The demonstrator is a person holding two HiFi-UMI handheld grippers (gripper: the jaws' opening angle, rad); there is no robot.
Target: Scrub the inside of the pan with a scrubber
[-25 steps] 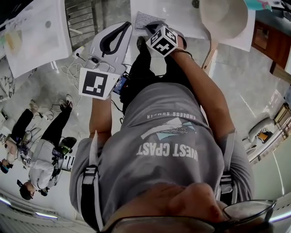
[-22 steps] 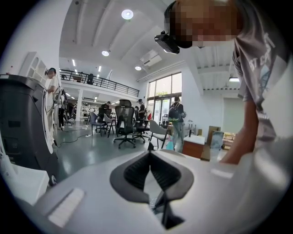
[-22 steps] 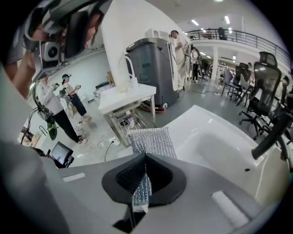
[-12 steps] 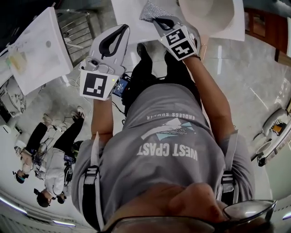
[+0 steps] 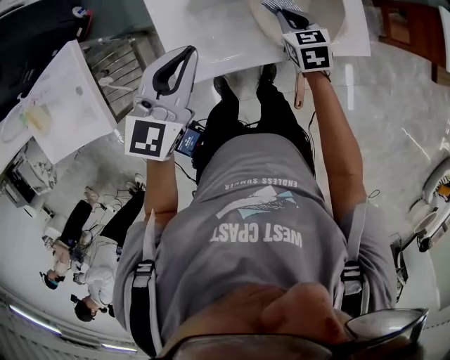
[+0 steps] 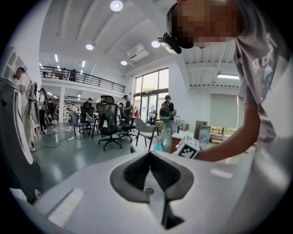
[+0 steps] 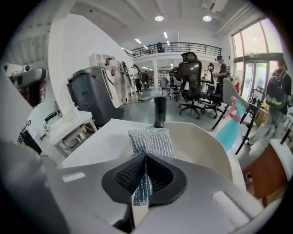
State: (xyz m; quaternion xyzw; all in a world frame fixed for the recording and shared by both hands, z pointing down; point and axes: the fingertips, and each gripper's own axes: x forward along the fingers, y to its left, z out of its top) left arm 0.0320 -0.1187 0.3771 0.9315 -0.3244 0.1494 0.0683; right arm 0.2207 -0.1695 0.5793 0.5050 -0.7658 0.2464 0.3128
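Note:
A cream pan (image 5: 330, 15) with a wooden handle (image 5: 301, 84) sits on a white table (image 5: 211, 35) at the top of the head view. My right gripper (image 5: 285, 14) reaches over the pan's near rim, shut on a silvery mesh scrubber (image 5: 275, 5). In the right gripper view the scrubber (image 7: 151, 139) sticks out past my right gripper (image 7: 145, 157) and hangs over the pan's inside (image 7: 201, 146). My left gripper (image 5: 185, 53) is held off to the left, short of the table edge and away from the pan. In its own view my left gripper (image 6: 149, 157) is shut with nothing in it.
A dark upright object (image 7: 159, 111) stands beyond the pan's far rim. A second white table (image 5: 63, 91) and a metal rack (image 5: 123, 63) lie to the left. People (image 5: 91, 260) sit on the floor at lower left. Office chairs (image 6: 107, 123) fill the room behind.
My right gripper has carried the scrubber forward and to the right, from the table beside the pan to over the pan's rim. The left gripper has stayed about where it was.

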